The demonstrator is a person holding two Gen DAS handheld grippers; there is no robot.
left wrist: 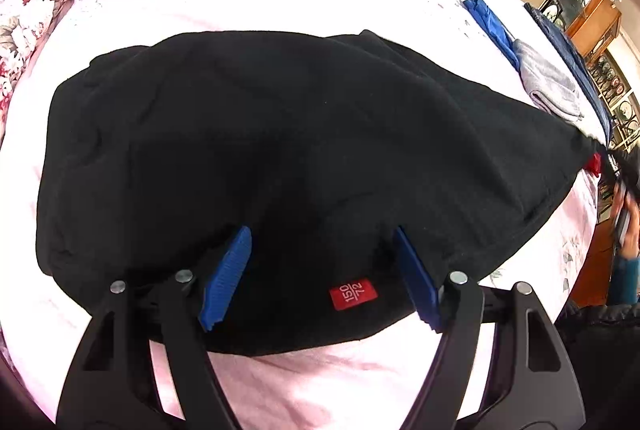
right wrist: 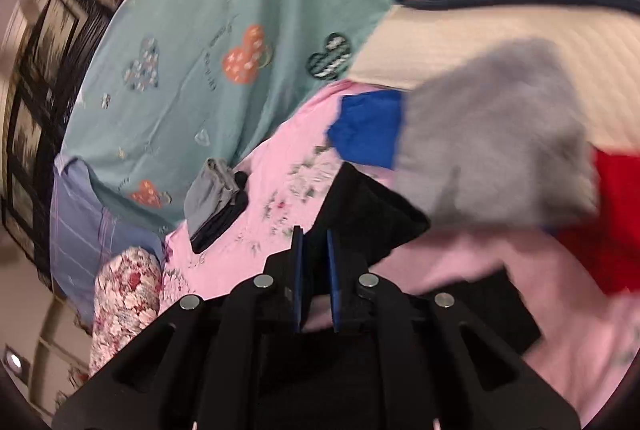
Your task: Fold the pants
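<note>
Black fleece pants [left wrist: 248,150] are lying spread across the middle of the left wrist view on the pink floral bedsheet [left wrist: 280,378], already doubled into a broad slab, with the red size tag [left wrist: 353,293] showing at the near hem. The left gripper [left wrist: 320,270] is hovering over that near edge at lower centre, jaws standing wide, blue pads [left wrist: 228,278] straddling the tag and gripping nothing; probably it is staying there to pin or pick up the hem once the far corner comes over. At the right edge of that view the pants are being drawn out to a taut point, which suggests the other tool is pulling the corner there. In the right wrist view, heavily motion-blurred, the right gripper [right wrist: 316,262] is sitting at lower centre with jaws narrowed nearly together and black fabric bunching just ahead of and between the pads, so it looks clamped on the pants corner. Grey garment [right wrist: 492,146] and blue garment [right wrist: 368,128] are waiting at upper right, well clear; folded stack [right wrist: 216,202] is parked left of centre, out of the working area. Fold judged mid-way.
</note>
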